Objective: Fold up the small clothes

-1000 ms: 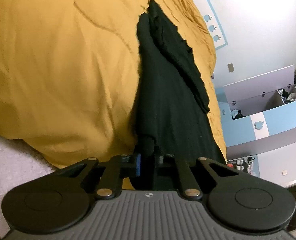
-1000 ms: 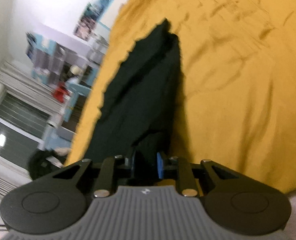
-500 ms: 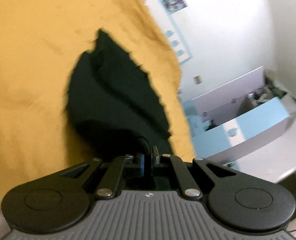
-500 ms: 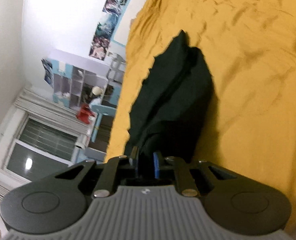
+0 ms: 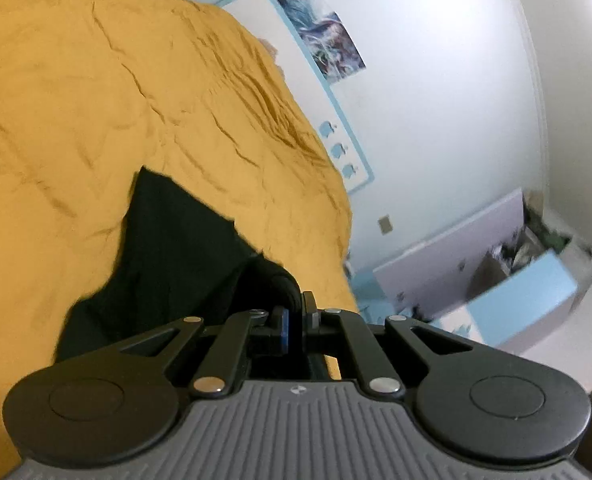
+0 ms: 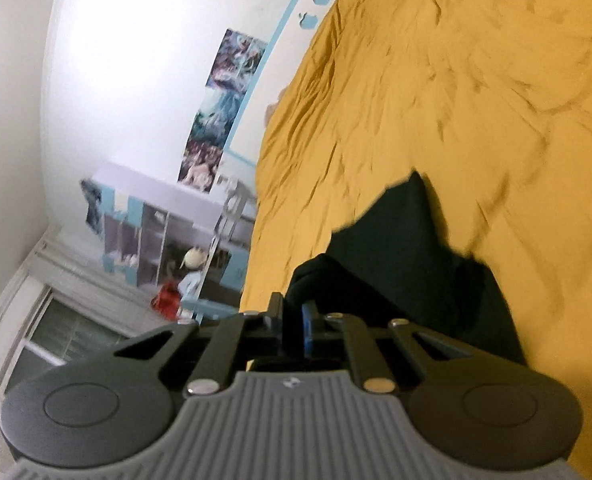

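A yellow bedspread [image 5: 96,112] fills most of both views, creased all over. Nearest the left camera, the left gripper [image 5: 295,318] is clamped on a bunched corner of a black garment [image 5: 168,256], its jaws nearly together. The right gripper [image 6: 294,320] pinches another corner of the same garment [image 6: 408,264]; its jaws have just been closing, with cloth between them. The garment spreads away from both grippers over the bedspread [image 6: 456,80]. Beyond stand a white wall [image 5: 436,80] with posters [image 6: 220,112] and blue shelving [image 6: 136,232].
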Tool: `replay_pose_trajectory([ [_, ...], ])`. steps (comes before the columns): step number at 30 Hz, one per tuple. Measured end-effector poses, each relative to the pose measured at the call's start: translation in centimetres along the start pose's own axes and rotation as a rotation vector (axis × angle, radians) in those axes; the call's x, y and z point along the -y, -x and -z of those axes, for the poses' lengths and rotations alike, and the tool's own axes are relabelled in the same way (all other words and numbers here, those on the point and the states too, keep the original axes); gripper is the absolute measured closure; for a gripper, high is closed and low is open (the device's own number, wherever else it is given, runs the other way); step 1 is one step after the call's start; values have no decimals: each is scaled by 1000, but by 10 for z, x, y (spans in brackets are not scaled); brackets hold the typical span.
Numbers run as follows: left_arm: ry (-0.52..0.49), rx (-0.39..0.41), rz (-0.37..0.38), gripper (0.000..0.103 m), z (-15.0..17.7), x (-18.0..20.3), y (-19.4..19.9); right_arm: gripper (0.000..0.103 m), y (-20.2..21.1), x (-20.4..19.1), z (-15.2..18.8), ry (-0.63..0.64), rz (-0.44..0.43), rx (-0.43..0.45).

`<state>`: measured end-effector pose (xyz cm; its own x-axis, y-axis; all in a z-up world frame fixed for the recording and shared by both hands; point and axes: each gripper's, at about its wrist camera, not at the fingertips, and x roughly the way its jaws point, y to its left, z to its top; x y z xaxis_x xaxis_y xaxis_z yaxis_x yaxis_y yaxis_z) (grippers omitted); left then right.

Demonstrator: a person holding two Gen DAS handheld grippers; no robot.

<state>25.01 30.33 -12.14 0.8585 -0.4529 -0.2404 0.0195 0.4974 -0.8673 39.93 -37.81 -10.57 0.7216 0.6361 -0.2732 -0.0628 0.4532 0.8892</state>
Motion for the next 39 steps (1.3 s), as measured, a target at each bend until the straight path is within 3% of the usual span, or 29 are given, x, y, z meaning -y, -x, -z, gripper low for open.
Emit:
replay_pose_trajectory([
  [4, 36, 1, -44, 98, -36, -30, -51, 99, -70, 8, -30, -3, 38, 15],
  [7, 73, -22, -100, 98, -57, -60, -89, 99, -120, 22, -46, 20, 119, 20],
  [12, 65, -71, -225, 94, -62, -101, -137, 99, -183, 56, -54, 6, 225, 18],
  [13, 70, -85, -260, 93, -62, -106, -141, 94, -190, 64, -53, 0, 251, 8],
  [16, 100, -113, -249, 87, -71, -110, -134, 91, -189, 77, -54, -37, 271, 47],
  [17, 63, -106, -247, 87, -76, -103, -127, 82, -182, 73, -54, -12, 273, 78],
  [18, -7, -74, -276, 86, -83, -90, -112, 79, -172, 65, -54, 46, 271, 125],
  [20, -85, 19, -266, 86, -85, -72, -81, 78, -150, 50, -50, 139, 210, 164],
  [21, -92, 40, -242, 85, -85, -65, -68, 78, -144, 44, -48, 154, 182, 159],
  [24, -136, -10, -170, 81, -69, -42, -60, 78, -154, 19, -35, 240, 98, -16],
  [27, -177, -123, -139, 73, -44, -24, -91, 77, -191, -3, -8, 364, 129, -205],
  [30, -190, -254, -142, 72, -17, -24, -135, 77, -229, -9, 16, 420, 182, -290],
  [32, -202, -322, -156, 72, -6, -26, -170, 75, -250, -7, 22, 409, 208, -302],
  [35, -218, -354, -220, 72, 1, -37, -204, 73, -279, 3, 20, 387, 289, -292],
  [37, -224, -287, -290, 76, -5, -51, -216, 75, -288, 10, 17, 385, 368, -218],
  [39, -194, -230, -300, 77, -15, -61, -222, 77, -288, 9, 10, 423, 449, -120],
])
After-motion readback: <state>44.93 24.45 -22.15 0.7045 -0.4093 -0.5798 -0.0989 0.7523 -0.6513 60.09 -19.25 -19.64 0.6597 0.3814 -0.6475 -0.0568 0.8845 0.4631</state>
